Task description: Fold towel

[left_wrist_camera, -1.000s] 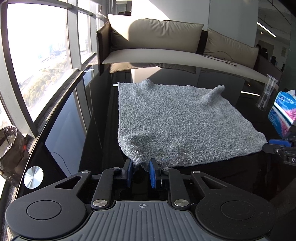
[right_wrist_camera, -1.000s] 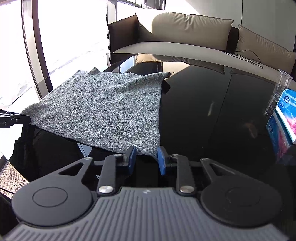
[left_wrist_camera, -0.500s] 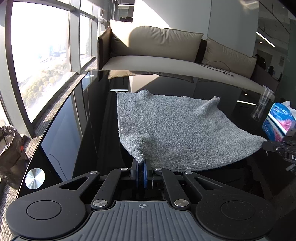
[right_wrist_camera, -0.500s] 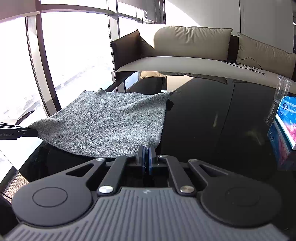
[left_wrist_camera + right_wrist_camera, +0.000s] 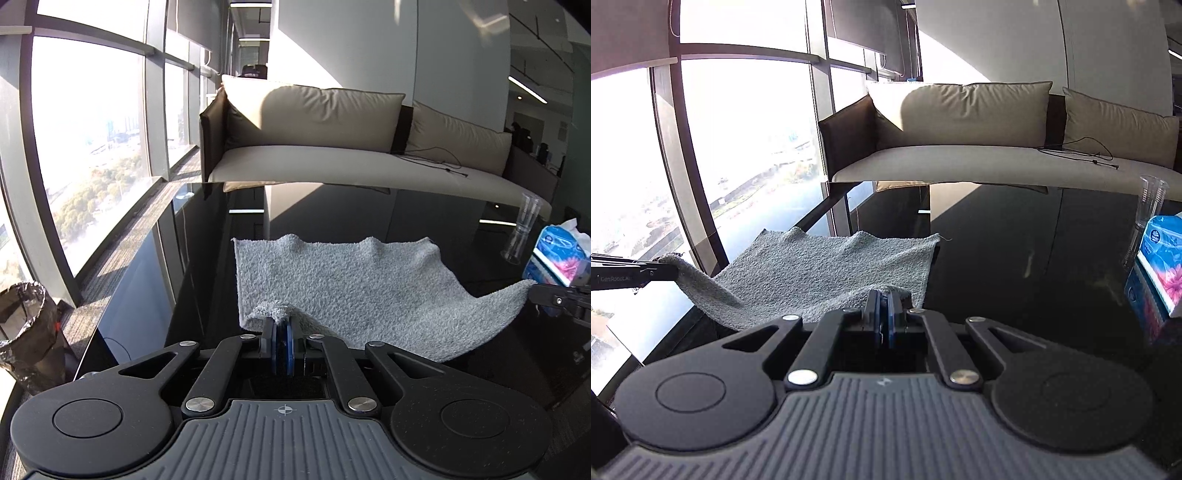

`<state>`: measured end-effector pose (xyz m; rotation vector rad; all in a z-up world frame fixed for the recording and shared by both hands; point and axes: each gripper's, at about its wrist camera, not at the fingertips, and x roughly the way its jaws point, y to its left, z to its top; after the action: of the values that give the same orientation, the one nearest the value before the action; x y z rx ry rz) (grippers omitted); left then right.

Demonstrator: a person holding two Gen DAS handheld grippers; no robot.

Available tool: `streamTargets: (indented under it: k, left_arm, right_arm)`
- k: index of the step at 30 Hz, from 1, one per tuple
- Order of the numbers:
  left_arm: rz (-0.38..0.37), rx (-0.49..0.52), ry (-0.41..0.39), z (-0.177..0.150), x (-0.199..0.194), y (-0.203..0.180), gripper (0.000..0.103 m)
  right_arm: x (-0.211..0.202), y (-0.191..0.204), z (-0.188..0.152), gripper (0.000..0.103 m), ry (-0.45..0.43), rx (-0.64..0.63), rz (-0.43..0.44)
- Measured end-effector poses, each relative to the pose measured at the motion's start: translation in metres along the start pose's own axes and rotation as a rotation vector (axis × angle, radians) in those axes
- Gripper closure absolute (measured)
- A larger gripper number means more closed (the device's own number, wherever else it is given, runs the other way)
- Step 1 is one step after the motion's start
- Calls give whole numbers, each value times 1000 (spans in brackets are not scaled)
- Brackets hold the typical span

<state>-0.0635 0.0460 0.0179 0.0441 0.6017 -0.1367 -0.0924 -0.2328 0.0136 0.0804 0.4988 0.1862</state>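
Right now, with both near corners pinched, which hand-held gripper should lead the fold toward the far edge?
Neither alone, I'd judge. The left hand-held gripper and right hand-held gripper are each shut on a raised near corner of the grey terry towel, its middle sagging between them, so both should probably travel together.

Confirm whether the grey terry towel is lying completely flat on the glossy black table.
No: the grey terry towel sags between two lifted near corners, one pinched by the left gripper, above the glossy black table.

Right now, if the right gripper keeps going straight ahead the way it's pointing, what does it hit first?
Probably nothing hard: the right gripper, shut on the towel, would travel over its far half, then bare black table. Depth is hard to judge.
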Motion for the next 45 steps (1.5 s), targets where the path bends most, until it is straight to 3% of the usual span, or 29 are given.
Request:
streamTargets:
  k: [9, 24, 45]
  left_arm:
    - [34, 26, 5, 33, 45, -2, 98]
    - [83, 41, 24, 55, 101, 3, 98]
    - [101, 42, 52, 68, 136, 16, 96]
  right_arm:
    - [52, -11, 30, 99, -10, -16, -31]
    - [130, -27, 42, 99, 39, 4, -66]
    - [171, -30, 51, 99, 71, 24, -87]
